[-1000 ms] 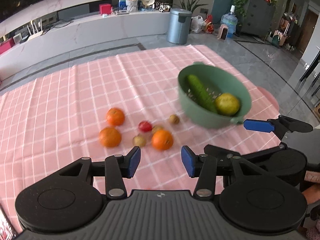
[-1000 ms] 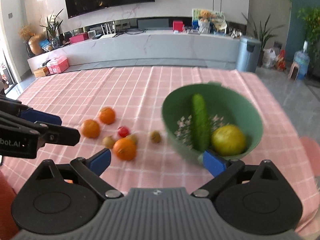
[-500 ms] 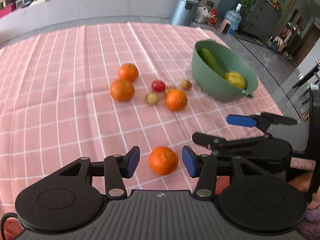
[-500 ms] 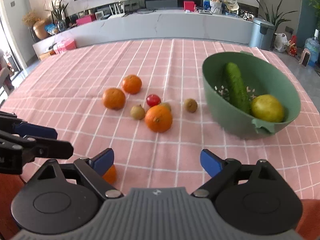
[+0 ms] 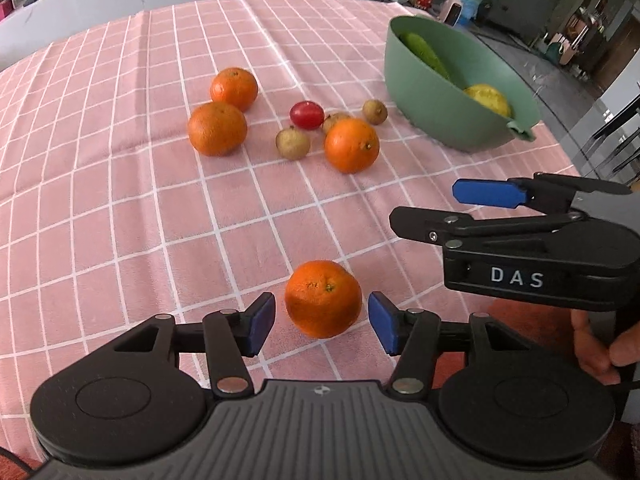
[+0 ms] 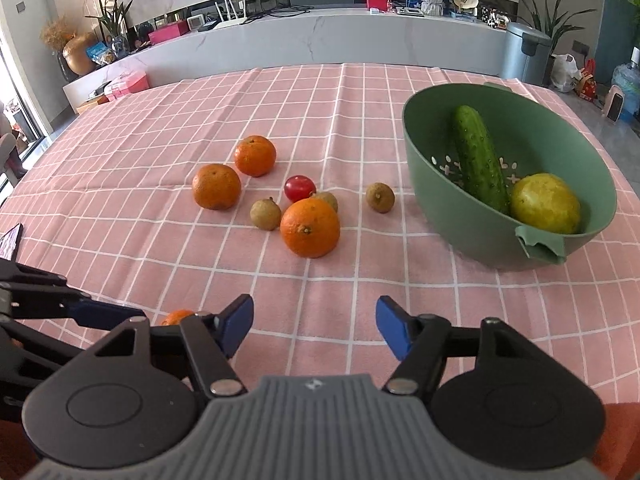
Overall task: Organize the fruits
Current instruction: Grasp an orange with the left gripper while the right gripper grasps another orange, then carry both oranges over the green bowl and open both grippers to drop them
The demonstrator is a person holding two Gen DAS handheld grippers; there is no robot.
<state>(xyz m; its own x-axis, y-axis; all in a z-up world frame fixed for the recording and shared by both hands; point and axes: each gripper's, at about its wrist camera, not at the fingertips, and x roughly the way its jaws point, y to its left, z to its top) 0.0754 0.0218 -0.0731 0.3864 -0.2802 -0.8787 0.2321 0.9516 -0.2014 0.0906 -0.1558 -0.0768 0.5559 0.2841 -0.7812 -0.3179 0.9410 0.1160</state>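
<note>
My left gripper (image 5: 322, 322) is open, its blue pads on either side of a near orange (image 5: 323, 298) without touching it. Further off lie three oranges (image 5: 351, 145), a red tomato (image 5: 307, 115) and small brown fruits (image 5: 293, 143). A green bowl (image 5: 432, 96) holds a cucumber (image 6: 478, 158) and a yellow fruit (image 6: 545, 203). My right gripper (image 6: 315, 326) is open and empty above the cloth; it also shows in the left wrist view (image 5: 492, 194). The near orange peeks out at the right wrist view's lower left (image 6: 178, 316).
A pink checked cloth (image 6: 360, 264) covers the table. Beyond it stand a long white counter (image 6: 320, 36) with clutter and a grey bin (image 6: 526, 54). The table's right edge runs close behind the bowl.
The left gripper has tilted down and moved in, so the near orange now sits between its pads. The right view has pulled back from the bowl and steadied.
</note>
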